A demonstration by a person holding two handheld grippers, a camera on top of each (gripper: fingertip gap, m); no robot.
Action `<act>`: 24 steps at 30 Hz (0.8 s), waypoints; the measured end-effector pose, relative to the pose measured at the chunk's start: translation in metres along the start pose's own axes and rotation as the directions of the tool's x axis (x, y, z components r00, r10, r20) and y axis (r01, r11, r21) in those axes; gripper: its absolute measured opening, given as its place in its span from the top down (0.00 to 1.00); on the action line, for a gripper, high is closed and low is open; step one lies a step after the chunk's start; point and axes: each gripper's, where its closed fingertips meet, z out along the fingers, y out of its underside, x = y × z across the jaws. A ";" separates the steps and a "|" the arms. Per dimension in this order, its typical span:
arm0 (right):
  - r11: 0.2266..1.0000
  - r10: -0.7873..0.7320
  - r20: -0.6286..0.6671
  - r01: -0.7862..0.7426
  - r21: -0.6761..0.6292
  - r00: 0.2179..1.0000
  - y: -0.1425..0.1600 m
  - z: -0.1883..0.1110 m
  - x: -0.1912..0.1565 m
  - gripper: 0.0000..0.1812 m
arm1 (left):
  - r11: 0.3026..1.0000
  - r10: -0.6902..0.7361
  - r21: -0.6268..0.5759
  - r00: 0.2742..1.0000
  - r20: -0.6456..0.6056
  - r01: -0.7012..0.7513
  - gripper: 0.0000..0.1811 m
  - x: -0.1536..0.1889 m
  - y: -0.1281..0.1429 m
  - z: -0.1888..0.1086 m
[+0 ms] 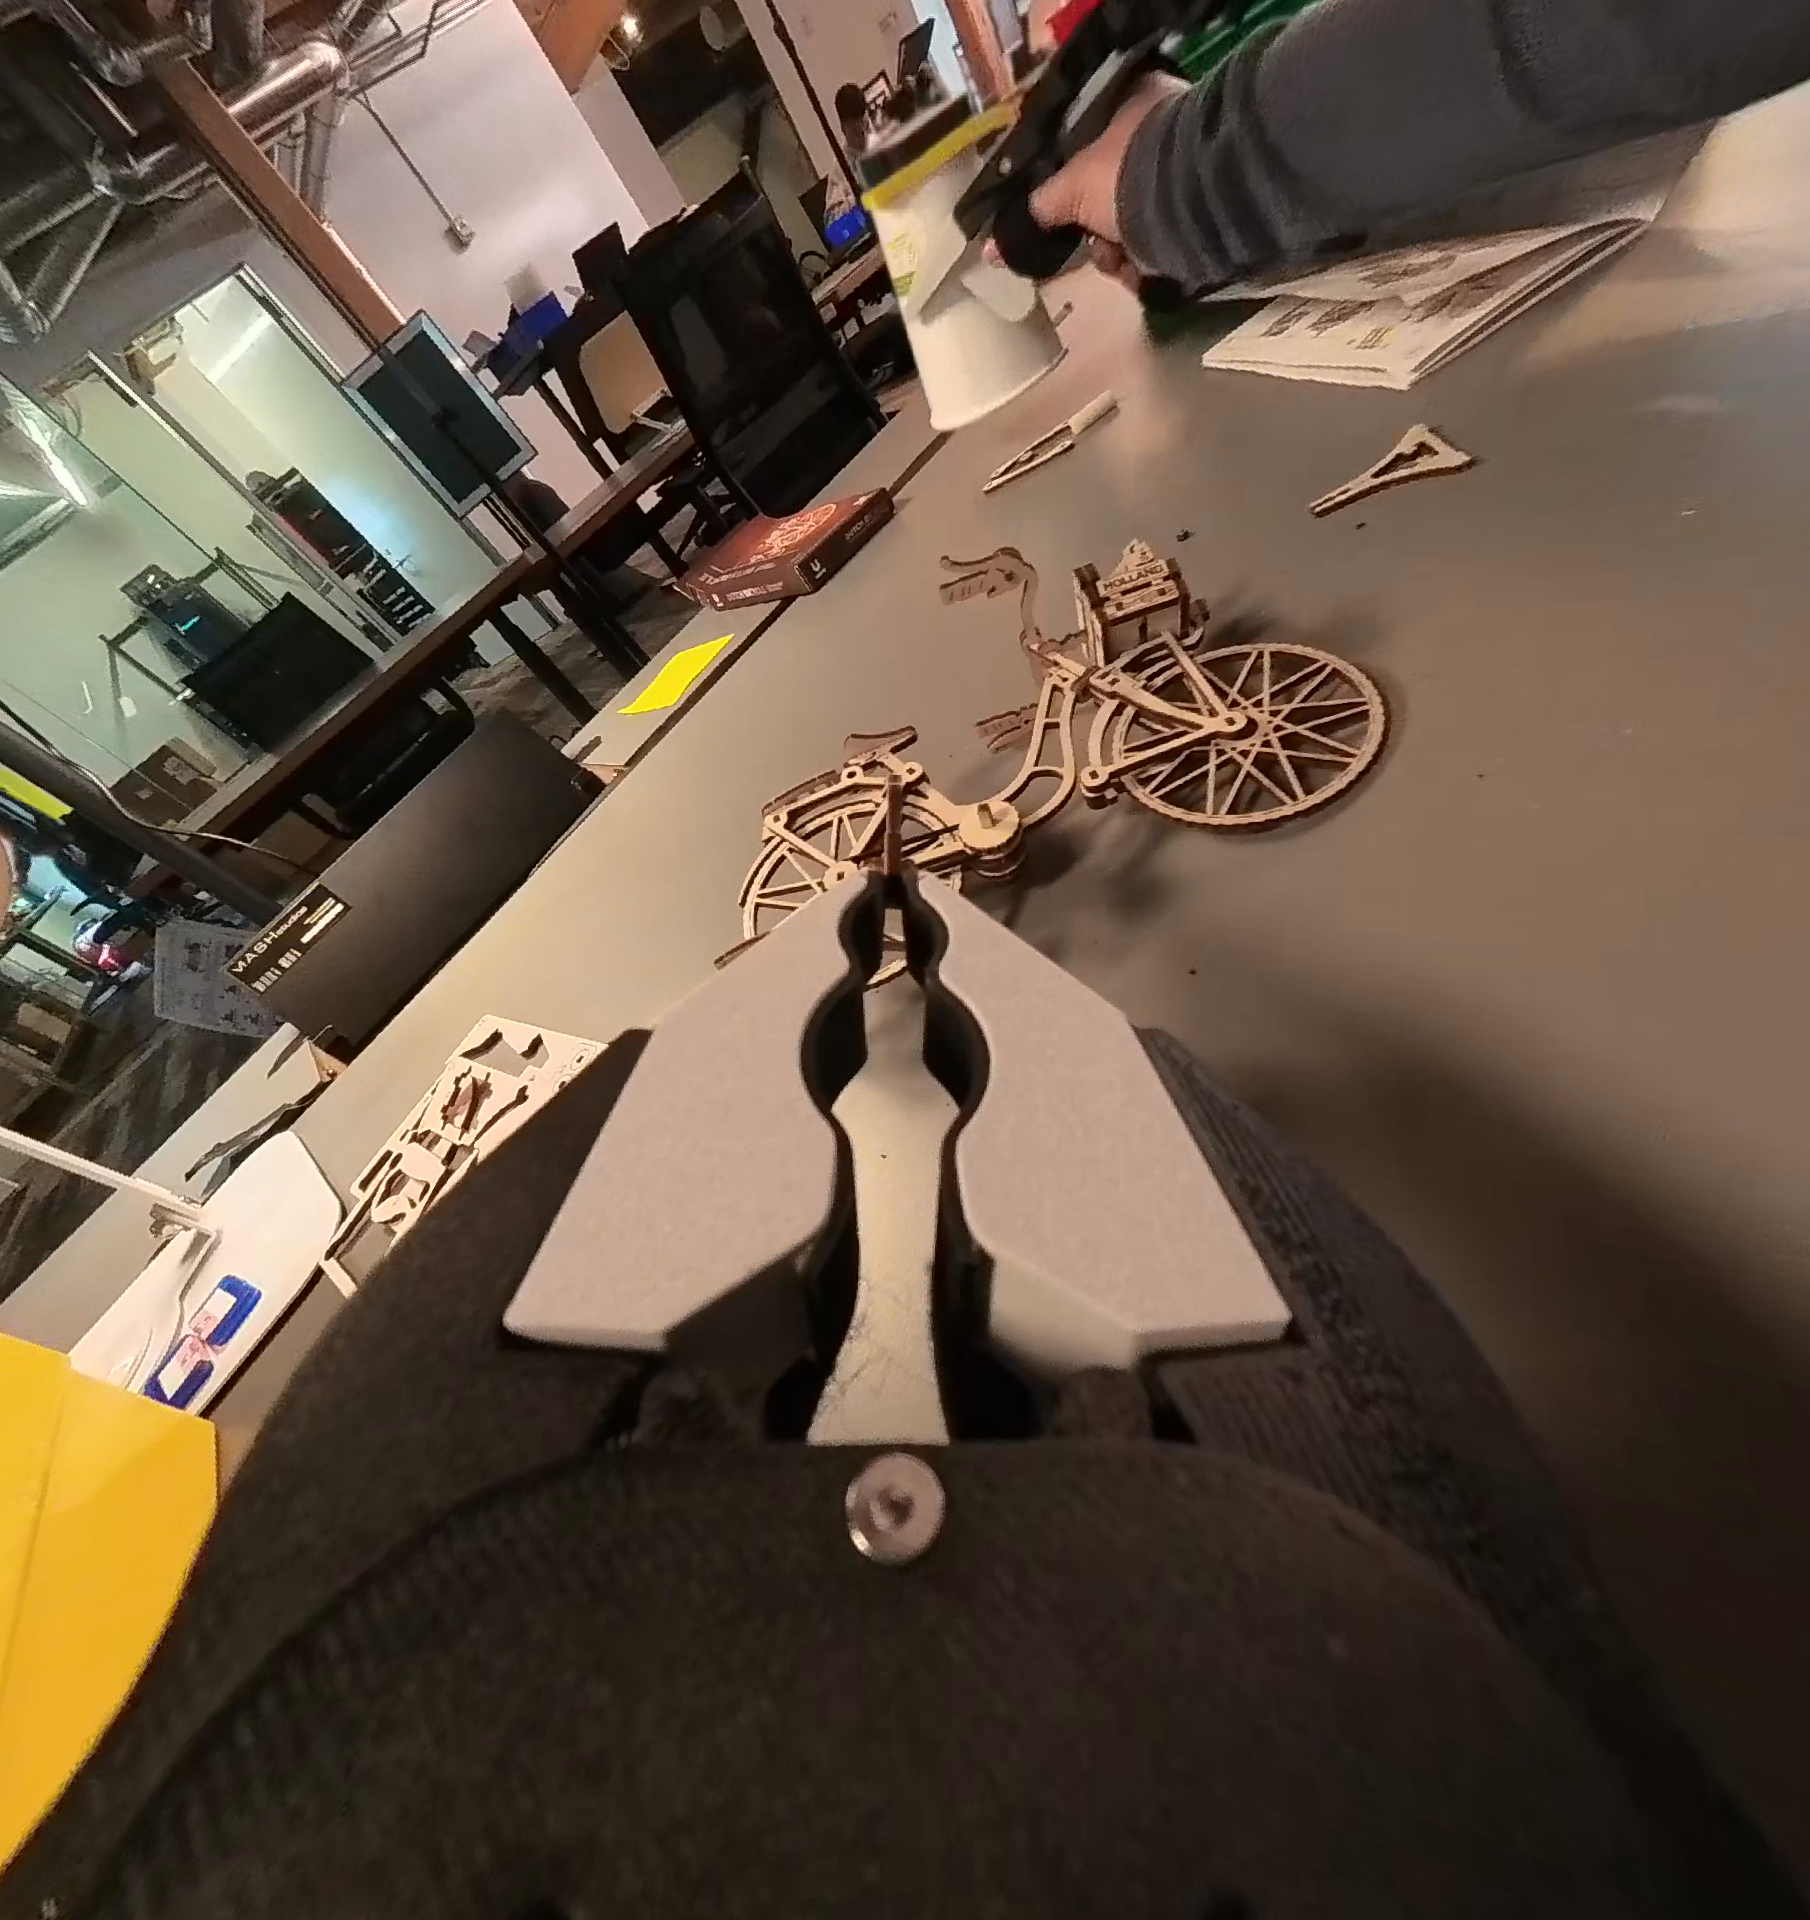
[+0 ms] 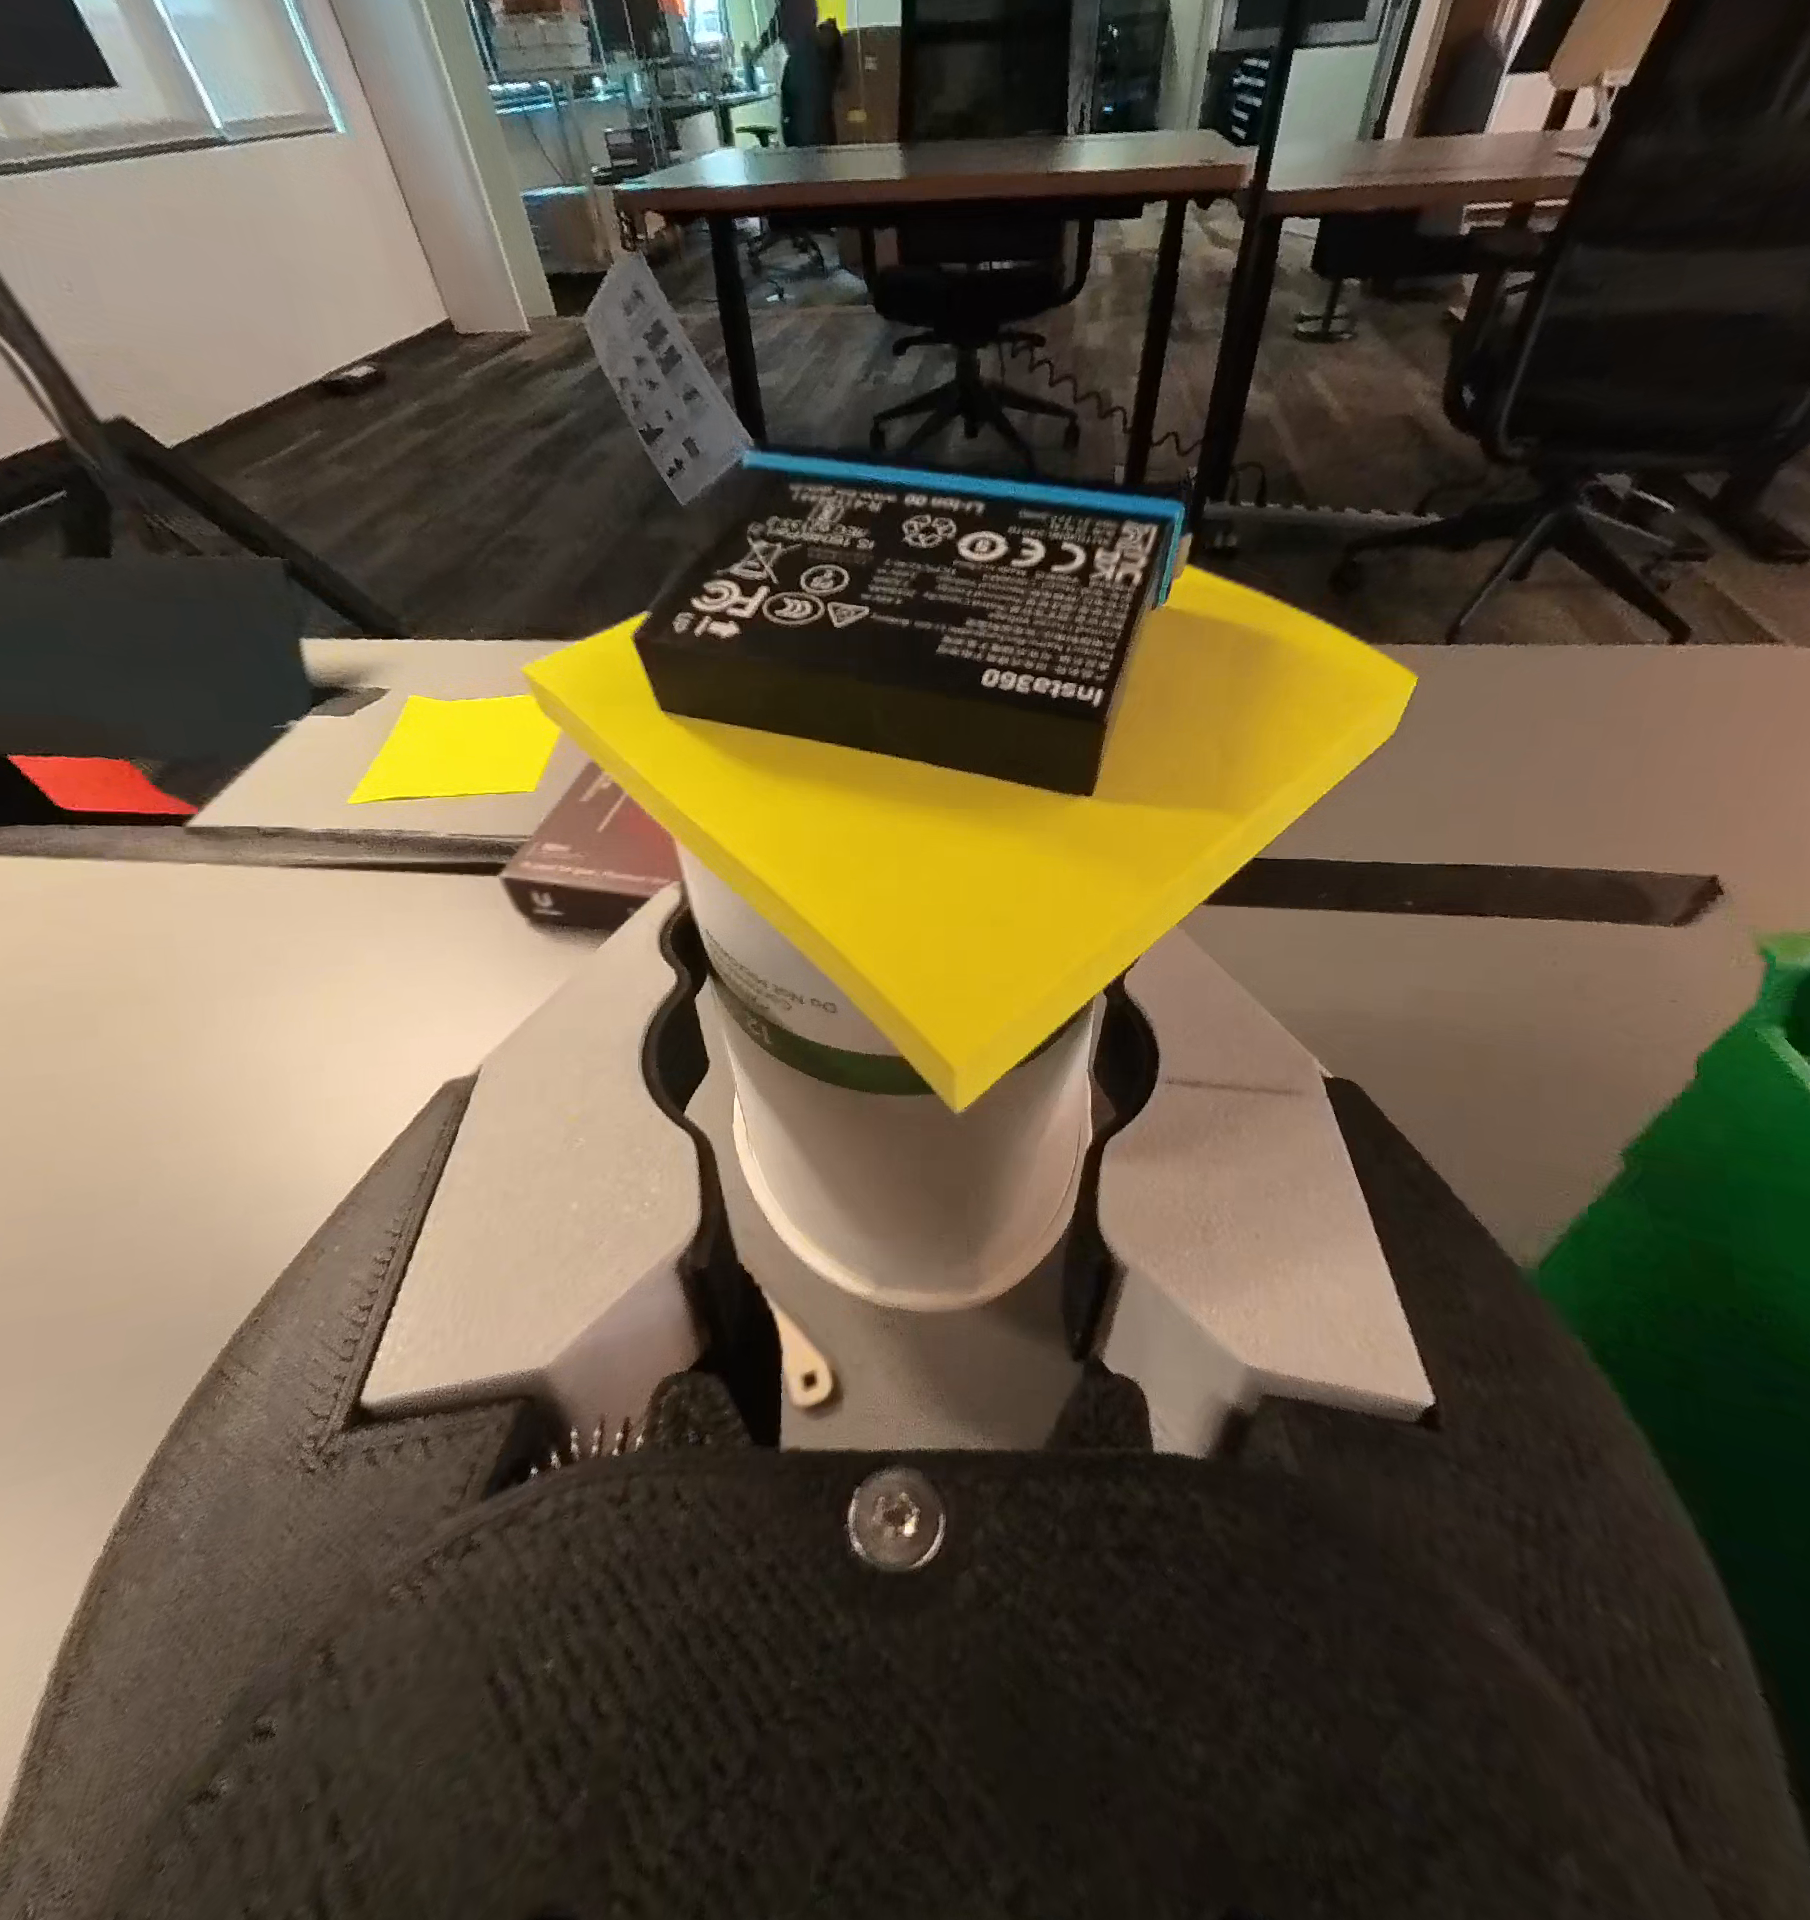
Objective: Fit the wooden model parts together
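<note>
Thin wooden sliver (image 1: 893,831) pinched edge-on, shape unclear.

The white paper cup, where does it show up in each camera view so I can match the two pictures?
Left wrist view: the white paper cup sits top centre-right, far across the grey table, lifted and tilted in the right tool.
Right wrist view: the cup fills the centre, between that tool's fingers.
Shared landmark: the yellow sticky-note pad atop the cup, edge-on in the left view.

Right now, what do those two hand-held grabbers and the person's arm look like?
Both the left gripper and right gripper have pale grey angular fingers with wavy inner edges, set in a black ribbed body with one silver screw. The arm wears a grey sleeve.
</note>
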 end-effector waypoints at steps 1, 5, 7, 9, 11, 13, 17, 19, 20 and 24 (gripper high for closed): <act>1.000 -0.002 -0.005 0.002 -0.008 1.000 0.002 0.006 0.003 0.59 | 1.000 -0.001 0.000 1.000 0.000 0.001 0.99 0.000 0.000 0.000; 0.999 -0.006 -0.022 0.005 -0.036 1.000 0.011 0.025 0.009 0.58 | 1.000 -0.003 -0.005 1.000 0.000 0.003 0.99 -0.001 0.001 0.001; 0.999 -0.004 -0.027 0.002 -0.051 1.000 0.015 0.031 0.011 0.58 | 1.000 -0.002 -0.008 1.000 -0.001 0.002 0.99 -0.001 0.002 0.002; 0.998 -0.009 -0.029 0.007 -0.058 1.000 0.019 0.035 0.012 0.58 | 1.000 0.000 -0.011 1.000 -0.003 0.000 0.99 0.000 0.002 0.002; 0.999 -0.011 -0.027 0.010 -0.039 1.000 0.019 0.036 0.012 0.58 | 1.000 0.001 -0.013 1.000 -0.004 -0.001 0.99 0.000 0.002 0.002; 1.000 -0.013 -0.020 0.012 -0.027 1.000 0.019 0.035 0.012 0.58 | 1.000 0.002 -0.013 1.000 -0.005 -0.002 0.99 0.000 0.002 0.002; 0.999 -0.016 -0.009 0.016 -0.031 1.000 0.019 0.026 0.011 0.50 | 1.000 0.000 -0.009 1.000 -0.005 0.000 0.99 0.000 0.002 0.002; 0.999 -0.028 -0.005 0.027 -0.031 1.000 0.017 0.012 0.009 0.47 | 1.000 0.000 -0.003 1.000 -0.004 0.000 0.99 0.000 0.001 0.001; 0.999 -0.041 -0.004 0.041 -0.034 0.999 0.016 0.003 0.008 0.46 | 1.000 0.000 0.000 1.000 -0.003 0.000 0.99 0.000 0.001 0.001; 0.981 -0.140 0.154 0.158 -0.112 0.978 0.030 -0.036 -0.018 0.75 | 1.000 -0.008 0.015 1.000 -0.015 0.008 0.99 0.002 -0.002 -0.001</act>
